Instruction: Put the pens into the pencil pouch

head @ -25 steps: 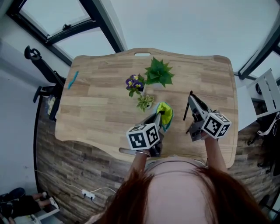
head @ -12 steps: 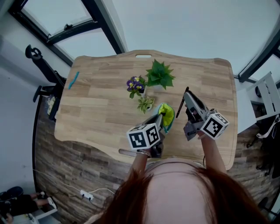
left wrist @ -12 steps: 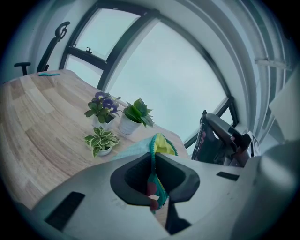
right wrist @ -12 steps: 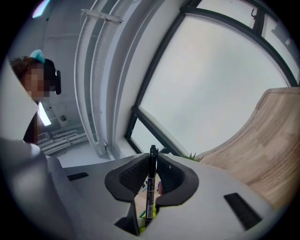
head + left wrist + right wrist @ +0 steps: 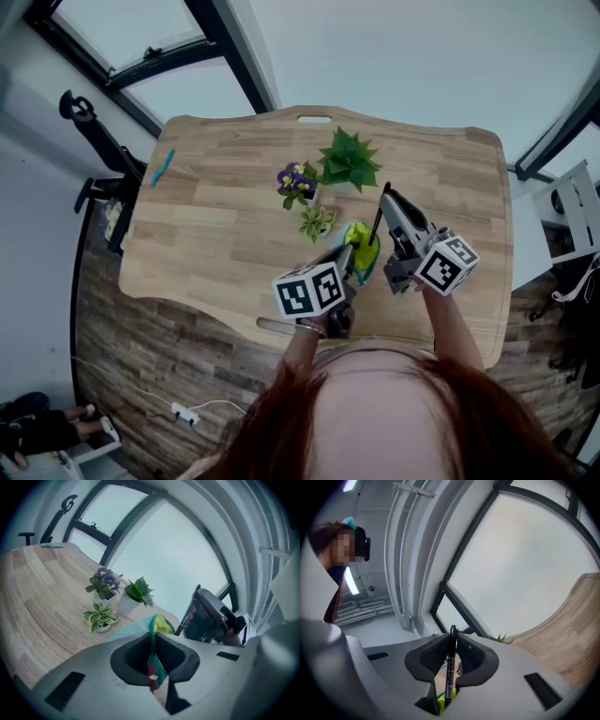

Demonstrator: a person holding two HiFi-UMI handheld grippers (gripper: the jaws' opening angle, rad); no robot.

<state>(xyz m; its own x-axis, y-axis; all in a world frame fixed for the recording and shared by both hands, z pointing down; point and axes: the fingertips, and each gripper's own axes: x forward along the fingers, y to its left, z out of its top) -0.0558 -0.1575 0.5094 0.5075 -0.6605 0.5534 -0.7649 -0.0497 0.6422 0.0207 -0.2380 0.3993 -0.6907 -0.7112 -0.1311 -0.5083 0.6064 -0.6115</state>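
My left gripper point(image 5: 343, 260) is shut on the rim of a teal pencil pouch with a yellow lining point(image 5: 360, 247), holding its mouth up off the wooden table point(image 5: 225, 225). In the left gripper view the pouch's zip edge point(image 5: 153, 654) runs between the pads. My right gripper point(image 5: 385, 201) is shut on a black pen point(image 5: 377, 225). The pen point(image 5: 450, 667) stands upright, its lower end just over the yellow pouch lining point(image 5: 439, 698). A teal pen point(image 5: 161, 168) lies alone at the table's far left corner.
Three small potted plants stand just beyond the pouch: purple flowers point(image 5: 296, 180), a spiky green one point(image 5: 349, 161) and a striped-leaf one point(image 5: 317, 221). A black stand point(image 5: 98, 141) rises by the table's left edge. Windows lie behind the table.
My right gripper has carried the black pen left and up, from the table's right part to just above the pouch's mouth. The left gripper and pouch have stayed put.
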